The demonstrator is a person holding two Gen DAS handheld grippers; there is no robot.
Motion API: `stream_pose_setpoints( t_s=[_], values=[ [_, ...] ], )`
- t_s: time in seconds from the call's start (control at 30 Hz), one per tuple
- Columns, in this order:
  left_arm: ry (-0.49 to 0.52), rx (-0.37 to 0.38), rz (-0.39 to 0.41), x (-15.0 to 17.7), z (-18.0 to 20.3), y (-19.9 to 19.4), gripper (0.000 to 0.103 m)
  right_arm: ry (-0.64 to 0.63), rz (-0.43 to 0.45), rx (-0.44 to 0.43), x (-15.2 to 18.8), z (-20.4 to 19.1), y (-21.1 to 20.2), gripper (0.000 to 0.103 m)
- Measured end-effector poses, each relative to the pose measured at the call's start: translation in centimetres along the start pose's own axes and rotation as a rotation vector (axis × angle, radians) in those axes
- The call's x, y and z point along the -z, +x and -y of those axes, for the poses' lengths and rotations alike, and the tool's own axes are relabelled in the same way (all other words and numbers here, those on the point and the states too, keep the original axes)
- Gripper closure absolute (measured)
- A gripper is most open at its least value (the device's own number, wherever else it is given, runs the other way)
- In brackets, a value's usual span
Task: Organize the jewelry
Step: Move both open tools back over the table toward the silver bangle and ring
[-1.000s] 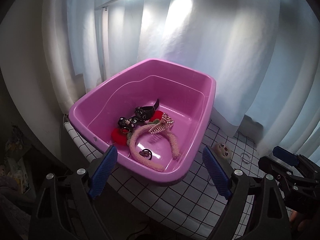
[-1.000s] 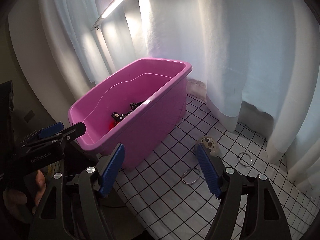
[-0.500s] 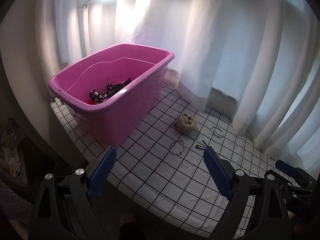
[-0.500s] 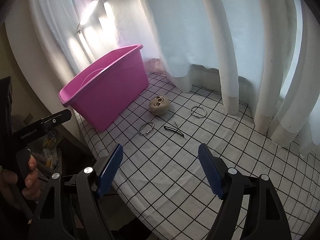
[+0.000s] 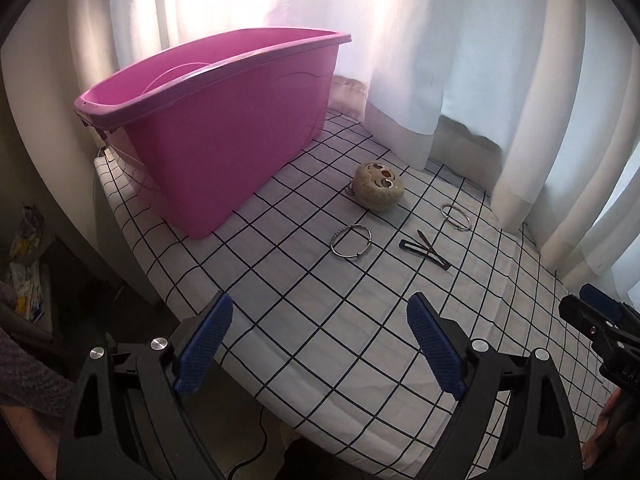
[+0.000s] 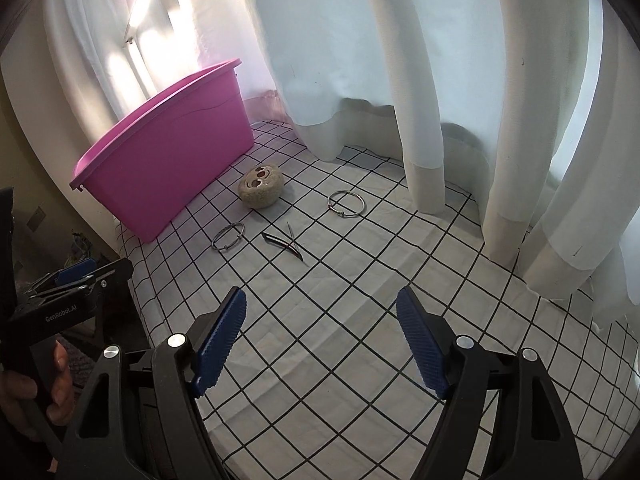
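Observation:
A pink plastic tub stands at the far left of the checked tablecloth; its contents are hidden from here. On the cloth lie a beige plush face charm, a near silver bangle, a far silver bangle and dark hair clips. My left gripper is open and empty above the cloth's near edge. My right gripper is open and empty, short of the clips.
White curtains hang along the back and right of the table and rest on the cloth. The tablecloth ends at a near-left edge, with dark floor and clutter below. A lamp bar glows behind the tub.
Both grippers have swung right and pulled back from the tub. The tub's inside has gone out of sight, and the bangles, clips and plush charm have come into view. Both stay open.

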State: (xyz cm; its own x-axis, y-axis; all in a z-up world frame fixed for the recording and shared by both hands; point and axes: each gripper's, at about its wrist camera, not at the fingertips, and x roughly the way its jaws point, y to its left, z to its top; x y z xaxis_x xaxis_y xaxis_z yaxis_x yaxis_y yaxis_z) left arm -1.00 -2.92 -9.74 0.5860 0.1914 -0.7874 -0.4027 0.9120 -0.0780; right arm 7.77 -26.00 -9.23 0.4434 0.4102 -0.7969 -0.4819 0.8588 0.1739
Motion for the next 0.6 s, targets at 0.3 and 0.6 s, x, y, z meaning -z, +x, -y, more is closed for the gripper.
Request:
stream_pose_setpoints(
  t_s=[0.3,0.6],
  values=[
    [0.004,-0.007,-0.013,-1.2,0.9,7.4,0.016,-0.081,0.0,0.041,-3.1,0.9,7.4,0.029],
    [0.017,-0.021,-0.011,-1.9,1.7,11.9,0.016,-0.098,-0.018,0.017,-4.1,1.8,12.8,0.029]
  ],
)
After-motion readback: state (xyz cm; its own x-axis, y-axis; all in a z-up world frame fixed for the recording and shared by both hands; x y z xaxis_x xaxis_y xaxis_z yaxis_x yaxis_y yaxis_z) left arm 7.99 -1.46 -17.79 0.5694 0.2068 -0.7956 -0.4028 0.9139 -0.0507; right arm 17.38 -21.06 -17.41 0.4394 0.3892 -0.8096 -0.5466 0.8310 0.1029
